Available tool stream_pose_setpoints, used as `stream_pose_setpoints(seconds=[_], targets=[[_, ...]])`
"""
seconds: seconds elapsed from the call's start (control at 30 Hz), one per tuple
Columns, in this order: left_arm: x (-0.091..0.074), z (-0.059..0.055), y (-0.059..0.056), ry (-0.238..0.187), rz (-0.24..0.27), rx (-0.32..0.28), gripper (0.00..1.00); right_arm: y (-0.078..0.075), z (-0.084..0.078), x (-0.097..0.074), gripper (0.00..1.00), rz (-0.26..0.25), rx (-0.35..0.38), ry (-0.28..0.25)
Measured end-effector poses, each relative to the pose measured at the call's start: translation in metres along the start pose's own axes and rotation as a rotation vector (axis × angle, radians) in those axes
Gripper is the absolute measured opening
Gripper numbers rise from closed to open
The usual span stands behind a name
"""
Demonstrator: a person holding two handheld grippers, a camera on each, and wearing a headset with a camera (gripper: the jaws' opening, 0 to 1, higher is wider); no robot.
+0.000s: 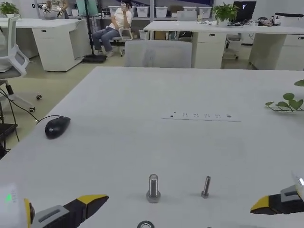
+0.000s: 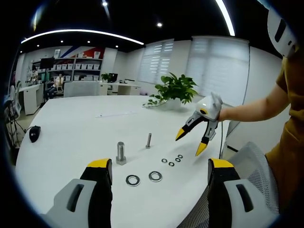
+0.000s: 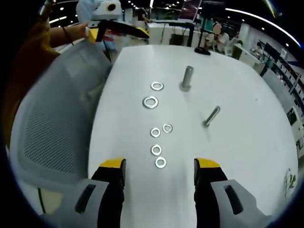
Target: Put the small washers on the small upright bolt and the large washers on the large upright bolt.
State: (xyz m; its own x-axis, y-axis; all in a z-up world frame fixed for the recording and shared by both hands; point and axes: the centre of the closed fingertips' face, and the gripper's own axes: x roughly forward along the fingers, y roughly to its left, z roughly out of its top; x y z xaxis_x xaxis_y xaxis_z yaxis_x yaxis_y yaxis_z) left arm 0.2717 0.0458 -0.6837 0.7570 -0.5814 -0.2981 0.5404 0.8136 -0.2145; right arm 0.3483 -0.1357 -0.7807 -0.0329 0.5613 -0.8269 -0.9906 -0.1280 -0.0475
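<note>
1. left gripper [image 2: 160,165]: jaws spread wide, nothing between them.
2. right gripper [image 2: 190,144]: jaws also well apart, holding nothing. In the left gripper view it hangs in the air ahead and to the right, tips angled down toward the table [image 2: 71,123], touching nothing.
3. large washers [image 2: 132,180]: two, lying flat just ahead of the left gripper, inside the line of its jaws. From the right gripper they lie well ahead, past the small ones.
4. small washers [image 3: 155,132]: four, lying flat in a rough line straight ahead of the right gripper. In the right gripper view the nearest one sits right between its jaw tips.
5. large bolt [image 1: 153,188]: upright, head down, just beyond the large washers on the left gripper's left-jaw side. Shank bare.
6. small bolt [image 1: 205,187]: upright, beside the large bolt but apart from it, on the side nearer the right gripper. Shank bare.
7. In the head view both bolts stand between the two grippers, which come in from the bottom corners.
8. Other items: computer mouse [image 1: 57,127] far ahead-left of the left gripper. potted plant [image 2: 175,90] at the far table edge beyond the right gripper. mesh chair back [image 3: 52,128] off the table edge, left of the right gripper's left jaw.
</note>
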Motion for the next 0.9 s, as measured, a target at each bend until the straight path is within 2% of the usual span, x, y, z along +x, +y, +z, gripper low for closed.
stream_pose_setpoints(seconds=[0.33,0.67,0.9], targets=[[0.001,0.001,0.000,-0.012,0.009,-0.006,0.82,-0.001,-0.012,0.008,0.58,0.052,-0.095,0.116],[0.000,-0.002,0.000,-0.012,0.012,-0.015,0.82,-0.002,-0.020,0.022,0.56,0.108,-0.193,0.218],[-0.001,-0.002,0.002,-0.018,0.020,-0.021,0.82,-0.003,-0.020,0.028,0.54,0.135,-0.227,0.249]])
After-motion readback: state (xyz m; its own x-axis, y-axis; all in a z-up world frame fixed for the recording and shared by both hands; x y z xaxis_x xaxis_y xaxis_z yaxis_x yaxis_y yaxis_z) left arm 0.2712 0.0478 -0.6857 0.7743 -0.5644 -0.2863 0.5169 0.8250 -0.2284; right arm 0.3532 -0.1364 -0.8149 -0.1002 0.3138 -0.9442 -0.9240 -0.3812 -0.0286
